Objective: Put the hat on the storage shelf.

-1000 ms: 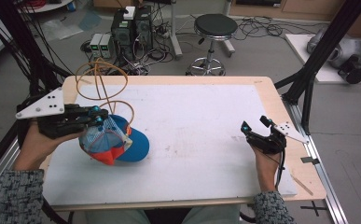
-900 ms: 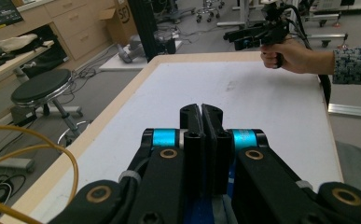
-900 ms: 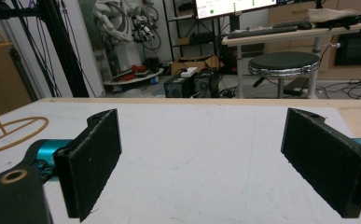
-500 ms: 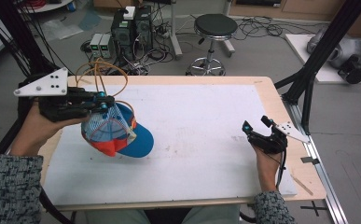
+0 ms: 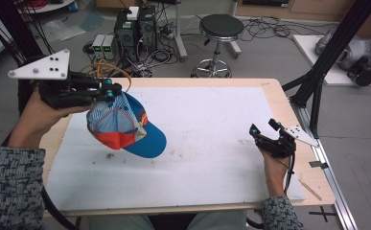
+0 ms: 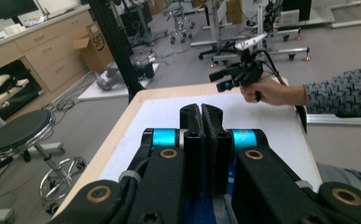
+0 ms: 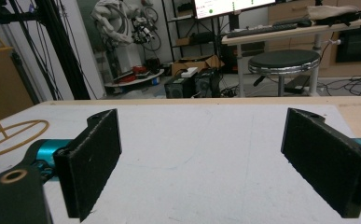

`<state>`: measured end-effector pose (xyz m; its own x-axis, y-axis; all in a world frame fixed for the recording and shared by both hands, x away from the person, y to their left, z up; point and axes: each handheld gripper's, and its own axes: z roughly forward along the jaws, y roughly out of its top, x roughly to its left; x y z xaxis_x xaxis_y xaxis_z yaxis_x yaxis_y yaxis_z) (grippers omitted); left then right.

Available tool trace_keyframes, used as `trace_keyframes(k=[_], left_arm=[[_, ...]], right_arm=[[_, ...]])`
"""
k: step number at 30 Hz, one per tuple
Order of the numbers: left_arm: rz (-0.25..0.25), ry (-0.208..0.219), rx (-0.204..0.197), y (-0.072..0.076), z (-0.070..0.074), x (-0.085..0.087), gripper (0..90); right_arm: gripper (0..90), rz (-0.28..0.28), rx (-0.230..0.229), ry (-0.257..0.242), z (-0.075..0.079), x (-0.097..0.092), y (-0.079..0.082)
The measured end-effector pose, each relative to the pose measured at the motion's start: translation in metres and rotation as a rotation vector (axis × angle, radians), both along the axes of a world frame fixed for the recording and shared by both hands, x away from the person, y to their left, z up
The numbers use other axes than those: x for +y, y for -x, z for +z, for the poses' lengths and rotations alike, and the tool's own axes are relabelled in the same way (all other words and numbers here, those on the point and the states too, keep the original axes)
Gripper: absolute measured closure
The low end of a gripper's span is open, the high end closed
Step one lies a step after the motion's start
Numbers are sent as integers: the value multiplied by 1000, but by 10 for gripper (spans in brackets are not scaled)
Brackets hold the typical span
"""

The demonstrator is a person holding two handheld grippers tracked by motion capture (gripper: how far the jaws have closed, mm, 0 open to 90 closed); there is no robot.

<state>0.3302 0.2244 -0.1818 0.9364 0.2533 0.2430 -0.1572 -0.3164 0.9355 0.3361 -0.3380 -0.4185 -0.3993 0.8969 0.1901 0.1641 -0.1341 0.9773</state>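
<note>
White table top point(image 5: 212, 143), cap point(image 5: 125, 127) brim cropped

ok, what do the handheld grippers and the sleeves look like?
Both are black two-jaw grippers with cyan cylinders at the jaw bases and brass-coloured pivot rings. The left gripper and the right gripper each carry a pale triangular plate with dark dots. Flat black jaws. The speckled grey-and-black knit sleeves cover both forearms.

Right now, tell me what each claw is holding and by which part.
The left claw is shut on the cap, pinching the mesh back near its top edge, lifted off the table. The right claw is open and holds nothing.
</note>
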Motion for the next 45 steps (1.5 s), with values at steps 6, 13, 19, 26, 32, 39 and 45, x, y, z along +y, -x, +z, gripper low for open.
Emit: trace_keyframes(k=[6,13,19,26,32,39,45], left_arm=[[1,2,-14,-16,17,5,871],[43,-2,-29,-33,33,11,871],[69,10,-41,-51,49,15,871],[114,14,-66,-71,63,18,871],[179,15,-78,-85,61,31,870],[247,2,-36,-96,41,54,870],[288,-20,2,-100,15,74,869]], right_arm=[[113,8,4,3,-1,1,-1],[113,8,9,-9,-1,0,-2],[113,15,14,-15,-1,0,-2],[113,17,16,-16,-2,-1,-2],[113,28,31,-22,-3,-2,-4],[113,37,36,-19,-3,-1,-5],[113,41,37,-12,-4,0,-5]])
